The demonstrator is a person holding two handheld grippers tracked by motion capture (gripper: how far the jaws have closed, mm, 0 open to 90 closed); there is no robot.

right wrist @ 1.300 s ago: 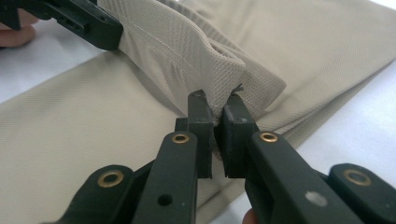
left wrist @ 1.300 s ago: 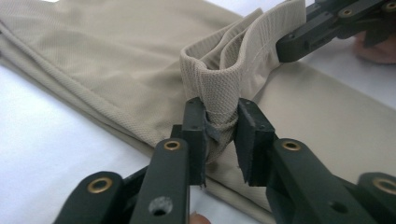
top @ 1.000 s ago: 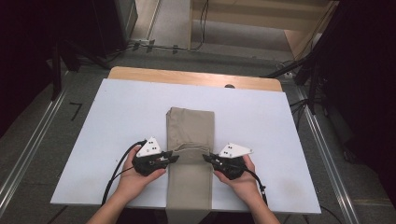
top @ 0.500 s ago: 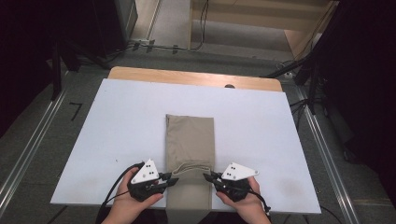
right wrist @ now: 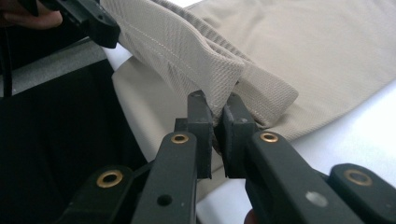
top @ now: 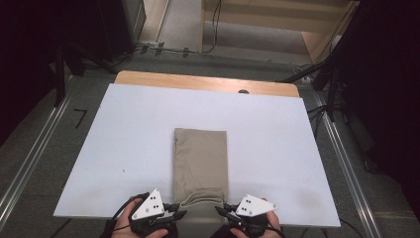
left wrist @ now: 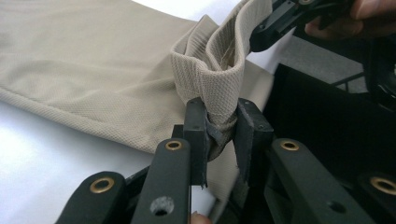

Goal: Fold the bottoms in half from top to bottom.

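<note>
A beige knit garment [top: 200,158] lies folded in a long strip on the white table [top: 124,148], its near end at the front edge. My left gripper [top: 181,215] is shut on the left side of its ribbed band [left wrist: 210,79]; the pads pinch a fold of the cloth in the left gripper view [left wrist: 220,112]. My right gripper [top: 221,210] is shut on the right side of the same band [right wrist: 187,51], with cloth squeezed between its pads [right wrist: 217,106]. The band is lifted slightly between the two. Both hands sit at the table's near edge.
A wooden strip [top: 198,82] runs along the table's far edge. Metal rails [top: 29,163] flank the table left and right. Cables and dark stands occupy the floor beyond. A dark gap lies below the near edge [left wrist: 327,121].
Both hands have drawn back toward the near edge, dragging the garment with them. Its far end has slid nearer, and its near end now reaches the front edge.
</note>
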